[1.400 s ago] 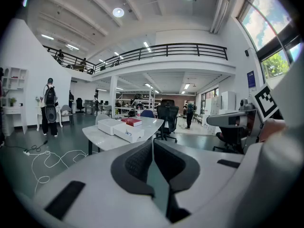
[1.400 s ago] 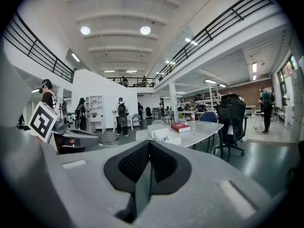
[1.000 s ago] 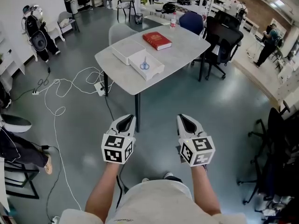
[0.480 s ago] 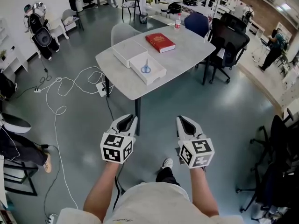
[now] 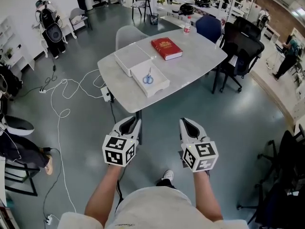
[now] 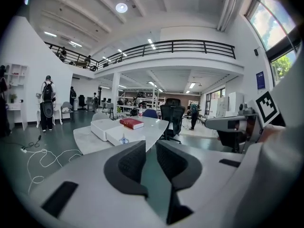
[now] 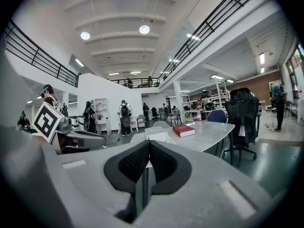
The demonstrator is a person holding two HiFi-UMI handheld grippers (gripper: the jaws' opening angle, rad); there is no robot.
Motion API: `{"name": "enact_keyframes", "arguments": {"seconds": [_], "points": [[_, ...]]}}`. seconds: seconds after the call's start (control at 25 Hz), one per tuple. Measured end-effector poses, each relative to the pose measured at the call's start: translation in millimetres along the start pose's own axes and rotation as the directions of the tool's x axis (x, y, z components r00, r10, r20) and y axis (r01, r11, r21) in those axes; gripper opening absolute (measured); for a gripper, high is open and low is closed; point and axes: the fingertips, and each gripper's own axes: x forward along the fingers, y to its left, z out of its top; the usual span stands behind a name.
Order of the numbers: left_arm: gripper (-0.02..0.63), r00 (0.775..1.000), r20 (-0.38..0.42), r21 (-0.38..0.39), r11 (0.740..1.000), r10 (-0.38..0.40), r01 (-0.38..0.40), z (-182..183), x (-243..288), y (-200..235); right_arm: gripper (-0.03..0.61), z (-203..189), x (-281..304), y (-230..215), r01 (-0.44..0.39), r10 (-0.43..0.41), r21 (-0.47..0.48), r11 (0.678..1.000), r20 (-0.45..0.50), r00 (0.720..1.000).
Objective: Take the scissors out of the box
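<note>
Walk up to table [image 5: 195, 63]; spread closed right gripper [image 5: 188, 122], widen barely parted left gripper [image 5: 130, 121], then pinch scissors [image 5: 147, 78] handles inside box [image 5: 162, 86] squarely.

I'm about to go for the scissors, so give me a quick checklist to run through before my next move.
1. The scissors lie in the box: ok.
2. The box is uncovered: ok.
3. The table is within reach: not ok, both grippers are well short of it.
4. The left gripper is empty, jaws slightly apart: ok.
5. The right gripper is ready to grasp: not ok, empty but jaws together.
</note>
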Motion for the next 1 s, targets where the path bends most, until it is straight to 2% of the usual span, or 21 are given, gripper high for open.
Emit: {"name": "enact_keyframes", "arguments": {"seconds": [0.6,1.0], "points": [[0.078,0.993,-0.015,-0.023,0.993,0.117,-0.118,20,80,-8,0.006,20,51,-76,-0.128,0.128,-0.020,0.992,0.001,0.992],[0.078,0.984,-0.042,-0.022,0.984,0.174,-0.175,17,115,4,0.005,21,78,-105,-0.156,0.156,-0.016,0.988,-0.005,0.988]]}}
